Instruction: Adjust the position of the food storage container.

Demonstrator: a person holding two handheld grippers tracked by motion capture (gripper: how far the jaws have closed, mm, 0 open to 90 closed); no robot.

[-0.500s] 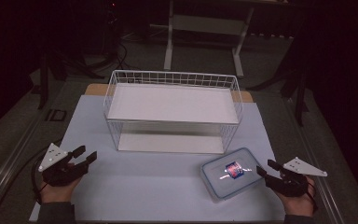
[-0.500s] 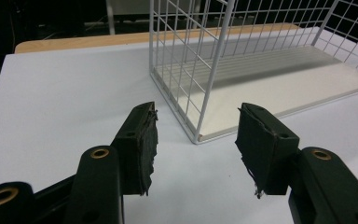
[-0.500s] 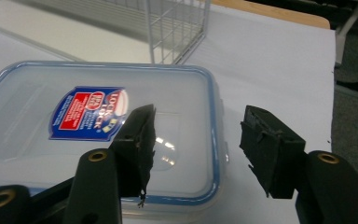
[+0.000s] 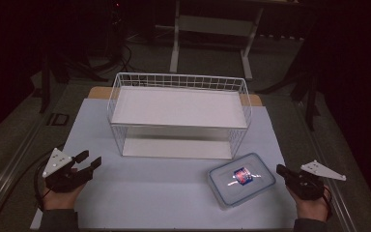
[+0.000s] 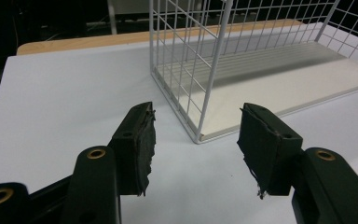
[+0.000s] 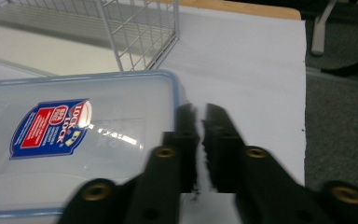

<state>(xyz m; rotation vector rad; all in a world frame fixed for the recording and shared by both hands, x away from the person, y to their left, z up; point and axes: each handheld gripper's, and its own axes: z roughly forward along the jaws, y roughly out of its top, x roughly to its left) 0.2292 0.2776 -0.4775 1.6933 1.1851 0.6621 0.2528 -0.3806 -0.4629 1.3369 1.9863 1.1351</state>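
Box lies flat on the table in front of the rack, long axis slanted, just left of the right gripper, jaws nearly closed; left gripper, jaws open, is well apart

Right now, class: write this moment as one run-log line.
left gripper: open, empty | right gripper: shut, empty, beside lidded container | wire basket: mid-table, white board inside
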